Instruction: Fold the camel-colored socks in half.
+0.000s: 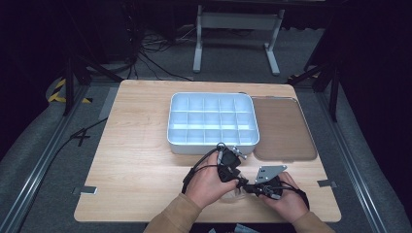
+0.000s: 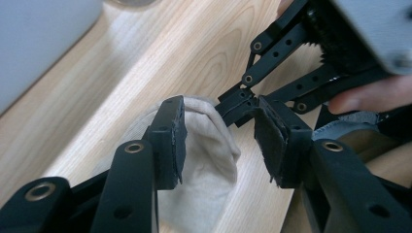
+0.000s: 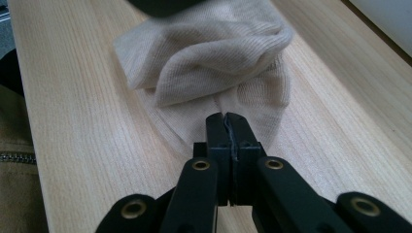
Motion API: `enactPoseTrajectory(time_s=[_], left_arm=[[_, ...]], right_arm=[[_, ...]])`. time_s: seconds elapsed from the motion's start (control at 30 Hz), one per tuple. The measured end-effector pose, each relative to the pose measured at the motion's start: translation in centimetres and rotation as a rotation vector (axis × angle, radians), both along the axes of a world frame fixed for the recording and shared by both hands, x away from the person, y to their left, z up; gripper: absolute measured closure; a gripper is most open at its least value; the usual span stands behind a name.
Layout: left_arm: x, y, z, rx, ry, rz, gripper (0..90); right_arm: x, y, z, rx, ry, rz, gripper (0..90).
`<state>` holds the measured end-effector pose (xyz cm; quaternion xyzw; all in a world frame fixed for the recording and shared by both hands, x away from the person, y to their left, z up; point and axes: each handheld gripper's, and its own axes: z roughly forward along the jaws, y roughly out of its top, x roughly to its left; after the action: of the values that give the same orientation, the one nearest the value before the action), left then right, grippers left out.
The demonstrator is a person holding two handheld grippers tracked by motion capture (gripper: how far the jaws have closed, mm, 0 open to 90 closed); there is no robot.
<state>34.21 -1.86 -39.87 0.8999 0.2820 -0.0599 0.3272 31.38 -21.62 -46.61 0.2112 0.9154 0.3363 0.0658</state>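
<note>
Gripper (image 3: 227,119) on my right pinches the sock (image 3: 214,63) edge while my left gripper (image 2: 218,141) stands open; next, I judge, regrip and fold.

Both grippers met at the table's (image 1: 131,160) near edge, the left gripper (image 1: 230,171) just left of the right gripper (image 1: 252,187). Beyond their fingers sat a white divided tray (image 1: 212,144), its brown lid (image 1: 283,128) alongside.

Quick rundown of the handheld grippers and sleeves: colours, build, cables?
Both the left gripper and the right gripper are black, with linkage arms pinned by brass-coloured rivets and flat dark pads on the jaws. A grey three-cornered plate tops the right one. A black cable loops from the left. The sleeves are tan, with a zipper visible.
</note>
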Motion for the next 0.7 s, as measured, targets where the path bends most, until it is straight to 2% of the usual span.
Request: enactPoseTrajectory(time_s=[0.17,0.3,0.5,0.63,0.7], left_arm=[[-0.3,0.8,0.8,-0.020,-0.025,0.001,54.5],[-0.3,2.0,1.4,-0.027,-0.045,-0.001,54.2],[-0.1,4.3,2.1,-0.020,-0.045,0.051,57.4],[-0.1,5.4,2.1,0.005,-0.042,0.076,58.6],[-0.2,5.6,1.9,0.008,-0.038,0.081,58.9]], right_arm=[[-0.1,0.0,0.0,0.002,-0.006,-0.008,89.5],[-0.3,-0.2,0.8,0.012,-0.012,-0.010,86.9],[-0.4,-0.8,3.7,0.067,-0.072,-0.037,88.7],[-0.6,0.3,5.3,0.115,-0.093,-0.017,88.8],[-0.6,0.8,5.6,0.126,-0.093,-0.005,88.7]])
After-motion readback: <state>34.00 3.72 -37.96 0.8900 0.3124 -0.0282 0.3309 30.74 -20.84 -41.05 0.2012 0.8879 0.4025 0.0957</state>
